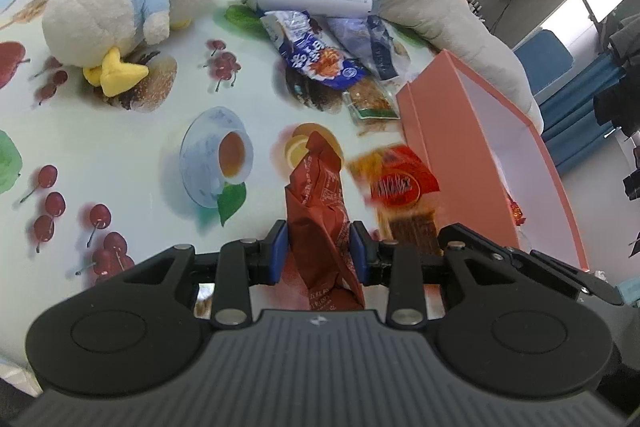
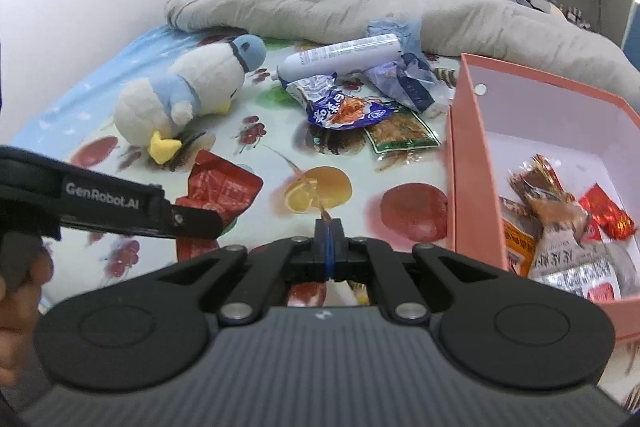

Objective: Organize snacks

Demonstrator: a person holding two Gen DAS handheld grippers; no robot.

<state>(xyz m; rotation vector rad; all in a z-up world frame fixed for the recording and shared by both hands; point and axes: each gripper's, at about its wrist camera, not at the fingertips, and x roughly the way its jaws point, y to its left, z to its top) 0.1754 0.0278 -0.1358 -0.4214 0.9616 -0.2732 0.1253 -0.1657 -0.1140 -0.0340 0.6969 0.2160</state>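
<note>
Left gripper [image 1: 319, 247]: blue pads clenched on a dark red snack packet [image 1: 320, 211], held upright above the fruit-print cloth [image 1: 120, 147]. Right gripper [image 2: 329, 239]: jaws pressed together on a thin edge of an orange-red wrapper [image 1: 396, 183] — the rest blurred in the left view. The pink box [image 2: 468, 163] sits at three o'clock of both grippers, several snacks inside. Loose packets [image 2: 348, 111] lie at twelve o'clock — beside a plush duck [image 2: 188, 95].

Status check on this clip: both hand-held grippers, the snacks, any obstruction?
Left hand-held gripper shut on dark red foil snack packet. Right hand-held gripper pinching thin clear wrapper edge. Pink cardboard box part-filled, path clear.
</note>
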